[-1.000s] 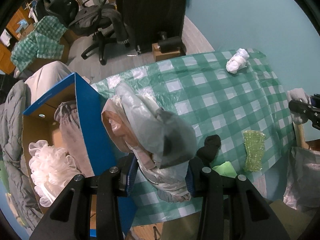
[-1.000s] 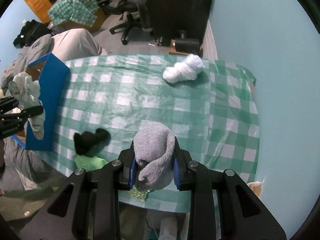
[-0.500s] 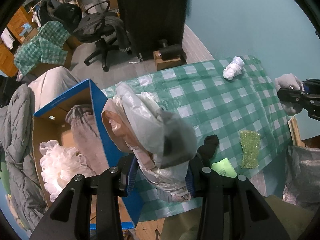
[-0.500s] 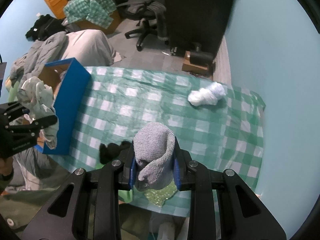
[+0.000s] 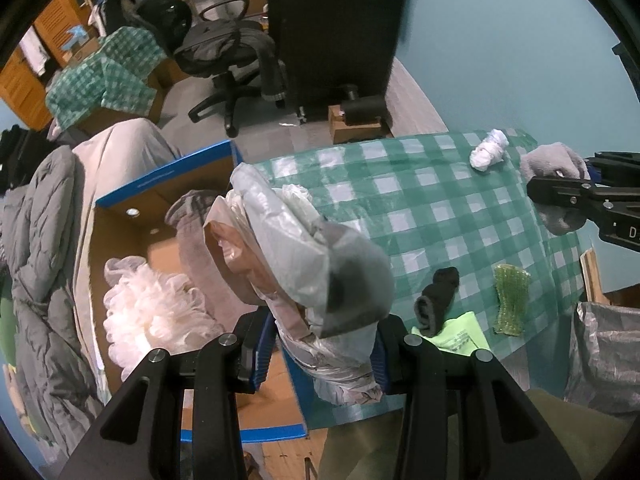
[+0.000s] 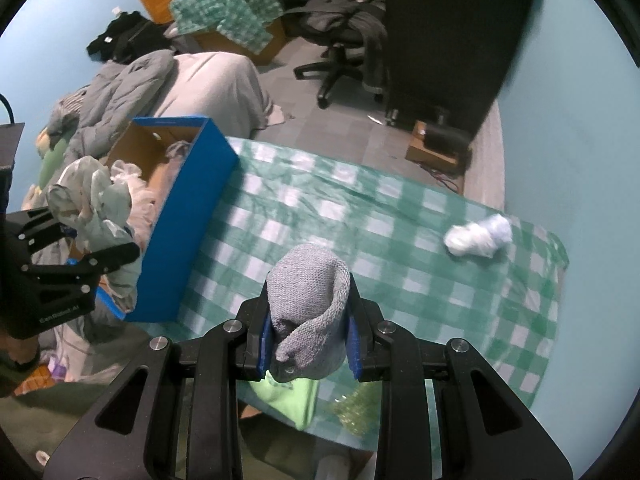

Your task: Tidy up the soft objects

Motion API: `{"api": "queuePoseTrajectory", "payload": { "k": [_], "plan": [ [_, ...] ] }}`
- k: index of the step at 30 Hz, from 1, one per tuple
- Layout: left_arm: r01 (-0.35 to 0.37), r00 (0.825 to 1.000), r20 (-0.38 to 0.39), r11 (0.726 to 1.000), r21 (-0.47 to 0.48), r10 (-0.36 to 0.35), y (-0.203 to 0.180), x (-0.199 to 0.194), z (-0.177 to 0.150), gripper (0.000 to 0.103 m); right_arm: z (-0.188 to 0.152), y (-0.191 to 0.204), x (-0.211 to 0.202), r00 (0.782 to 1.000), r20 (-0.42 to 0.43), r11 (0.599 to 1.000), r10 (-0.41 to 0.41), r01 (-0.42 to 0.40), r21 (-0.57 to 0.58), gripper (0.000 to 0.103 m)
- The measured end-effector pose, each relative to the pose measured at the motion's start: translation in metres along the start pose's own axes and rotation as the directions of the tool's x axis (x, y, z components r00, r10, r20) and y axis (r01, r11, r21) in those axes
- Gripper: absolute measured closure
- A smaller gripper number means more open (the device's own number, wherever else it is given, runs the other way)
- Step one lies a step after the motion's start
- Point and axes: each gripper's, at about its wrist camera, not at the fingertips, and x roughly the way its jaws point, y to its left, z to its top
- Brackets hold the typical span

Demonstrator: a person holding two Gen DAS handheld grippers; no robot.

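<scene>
Since a second ago, both grippers have been raised and carried leftward: more of the blue box's (image 5: 160, 184) cardboard interior is now seen in the left wrist view, and the table edge has dropped lower in the right wrist view.

A green-and-white checked tablecloth (image 6: 400, 248) covers the table, against a pale teal wall. A black office chair (image 6: 344, 40) and heaped grey bedding (image 5: 36, 240) are seen on the floor beyond. On the cloth lie a white bundle (image 6: 478, 236) at 2 o'clock, a dark sock (image 5: 438, 300), a green mesh piece (image 5: 510, 304) and a lime cloth (image 5: 460, 338).

The left gripper (image 5: 324, 352) is clamped on crumpled plastic bags (image 5: 296, 256), held between its pads above the box's near wall. A white loofah (image 5: 148, 312) lies inside at 9 o'clock.

The right gripper (image 6: 308, 344) is closed on a rolled grey sock (image 6: 308, 304), standing upright between the pads above the table's near edge.
</scene>
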Motion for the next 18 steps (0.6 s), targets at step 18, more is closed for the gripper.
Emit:
{"api": "queuePoseTrajectory", "payload": {
  "k": [18],
  "plan": [
    [-0.033,0.999,-0.012,0.990,-0.138,0.031,0.074,-0.003,-0.022,0.062,0.051,0.080,0.035,0.996,-0.018,0.987,0.086,-0.087,-0.134,0.076]
  ]
}}
